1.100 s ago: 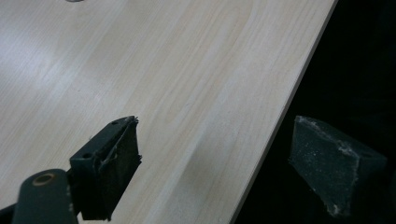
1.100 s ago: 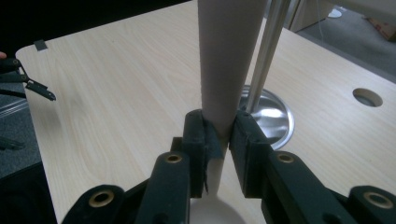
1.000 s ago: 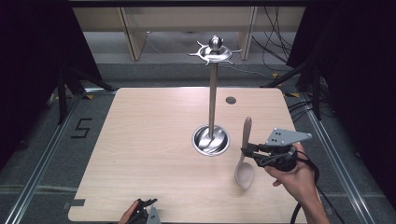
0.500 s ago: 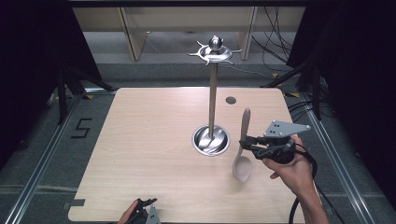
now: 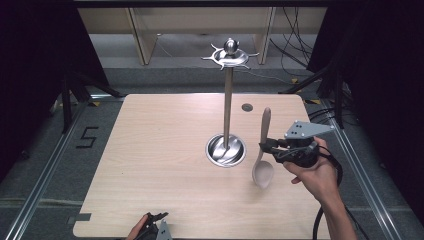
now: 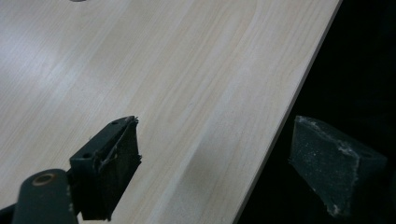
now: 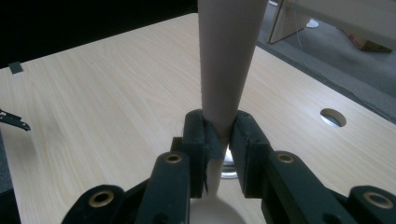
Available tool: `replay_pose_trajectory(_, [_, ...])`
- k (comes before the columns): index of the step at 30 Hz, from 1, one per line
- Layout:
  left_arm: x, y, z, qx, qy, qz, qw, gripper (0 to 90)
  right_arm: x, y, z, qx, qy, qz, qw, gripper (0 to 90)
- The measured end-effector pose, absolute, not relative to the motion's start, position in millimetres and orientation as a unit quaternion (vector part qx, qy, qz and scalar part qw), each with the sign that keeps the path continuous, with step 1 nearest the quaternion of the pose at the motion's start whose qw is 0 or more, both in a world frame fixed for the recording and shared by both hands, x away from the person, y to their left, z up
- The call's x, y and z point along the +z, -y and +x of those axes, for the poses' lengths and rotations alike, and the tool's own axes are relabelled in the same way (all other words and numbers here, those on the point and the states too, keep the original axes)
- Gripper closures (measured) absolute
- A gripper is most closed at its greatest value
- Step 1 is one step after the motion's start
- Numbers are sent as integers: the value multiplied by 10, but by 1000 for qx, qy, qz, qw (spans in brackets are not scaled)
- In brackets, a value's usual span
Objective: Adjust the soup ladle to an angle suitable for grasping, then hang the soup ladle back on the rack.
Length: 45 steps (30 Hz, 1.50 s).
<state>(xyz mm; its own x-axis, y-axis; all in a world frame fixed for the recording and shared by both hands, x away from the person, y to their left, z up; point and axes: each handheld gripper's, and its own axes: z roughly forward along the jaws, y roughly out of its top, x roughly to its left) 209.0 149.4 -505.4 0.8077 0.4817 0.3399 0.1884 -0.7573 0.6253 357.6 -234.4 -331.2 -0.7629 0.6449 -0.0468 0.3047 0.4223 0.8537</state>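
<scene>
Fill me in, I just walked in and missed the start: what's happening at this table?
A person is working with a hand-held tool in each hand. The right tool is clamped on the handle of a wooden spoon, holding it beside a tall metal stand with hooks at its top. The spoon's bowl points down near the table, the handle up. The left tool is open and idle at the table's near edge.

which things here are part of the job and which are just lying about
In the job:
- wooden spoon, gripped at its handle
- right tool, shut on it
- metal stand, beside the spoon

Just there:
- left tool, open at the table's near edge
- table hole
</scene>
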Motion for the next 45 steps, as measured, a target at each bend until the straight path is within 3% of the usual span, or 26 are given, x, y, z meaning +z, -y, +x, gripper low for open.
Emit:
replay_pose_trajectory(30, [-5034, -1497, 2079, 241, -182, 908, 291, 150, -3126, 2260, 3728, 444, -820, 295, 207, 769])
replay_pose_trajectory(45, [-5043, -1499, 2078, 244, -182, 906, 295, 149, -2851, 2144, 3906, 434, -820, 306, 214, 769])
